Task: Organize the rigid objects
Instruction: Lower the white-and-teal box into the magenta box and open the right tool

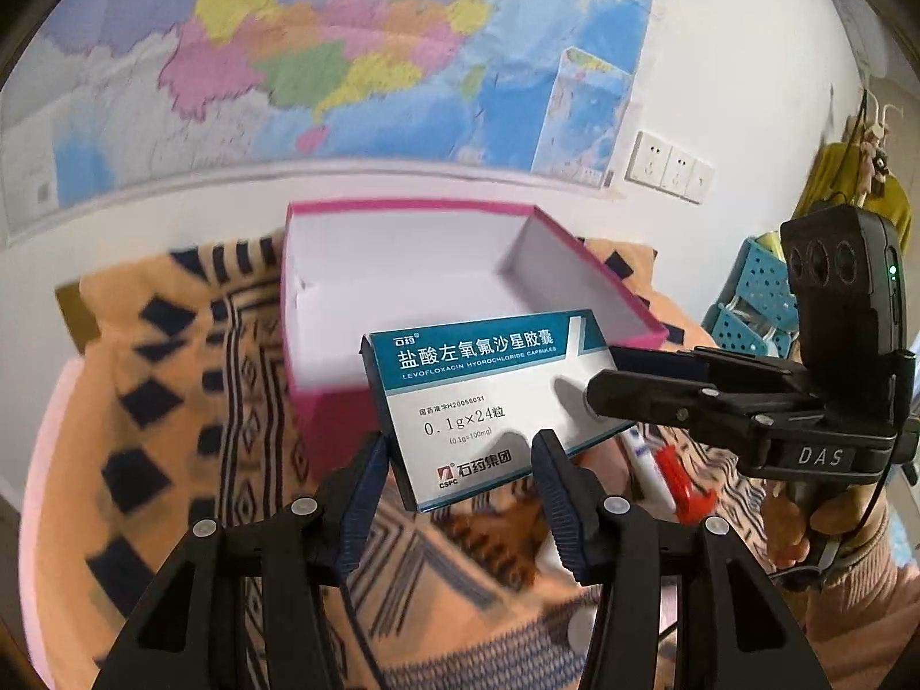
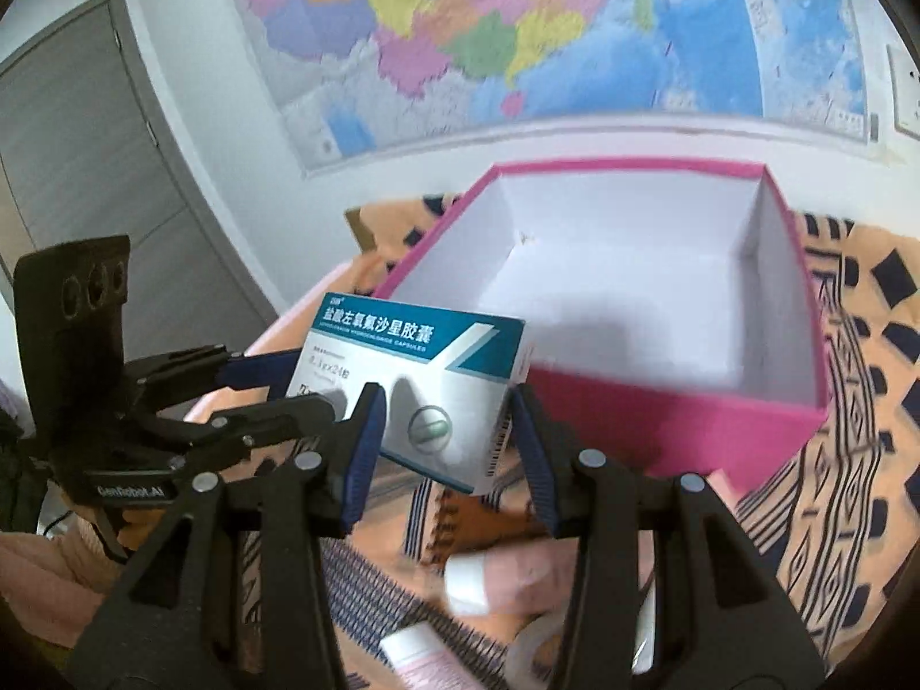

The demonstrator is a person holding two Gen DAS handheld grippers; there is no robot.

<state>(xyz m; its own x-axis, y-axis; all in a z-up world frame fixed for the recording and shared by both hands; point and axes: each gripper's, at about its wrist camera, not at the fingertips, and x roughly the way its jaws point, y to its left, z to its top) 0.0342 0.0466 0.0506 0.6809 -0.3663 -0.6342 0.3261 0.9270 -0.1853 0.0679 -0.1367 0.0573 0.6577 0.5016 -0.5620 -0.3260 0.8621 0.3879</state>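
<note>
Blue-padded fingers (image 1: 368, 494) of the left gripper (image 1: 460, 454) fill the near edge of the left wrist view, clamped at a middling width on one end of a white and teal medicine carton (image 1: 489, 397). From the right, the right gripper (image 1: 598, 391) grips the carton's other end; in its own view the right gripper (image 2: 443, 431) has its pads pressed on both sides of the medicine carton (image 2: 414, 379), with the left gripper (image 2: 287, 385) reaching in from the left. Both hold the carton in the air, tilted, printed face up, just in front of the near wall of an open pink box (image 1: 604, 310) with a white inside. The pink box (image 2: 678, 425) rests on a patterned orange cloth (image 2: 851, 460) that covers the surface. Below the carton lie small items: a white tube (image 1: 650, 471) and a red piece (image 1: 684, 483) touching it on the patterned cloth, and a blurred white bottle (image 2: 468, 583) nearer the camera. A coloured map (image 1: 287, 57) hangs on the wall behind, with wall sockets (image 1: 670, 167) to its right.
</note>
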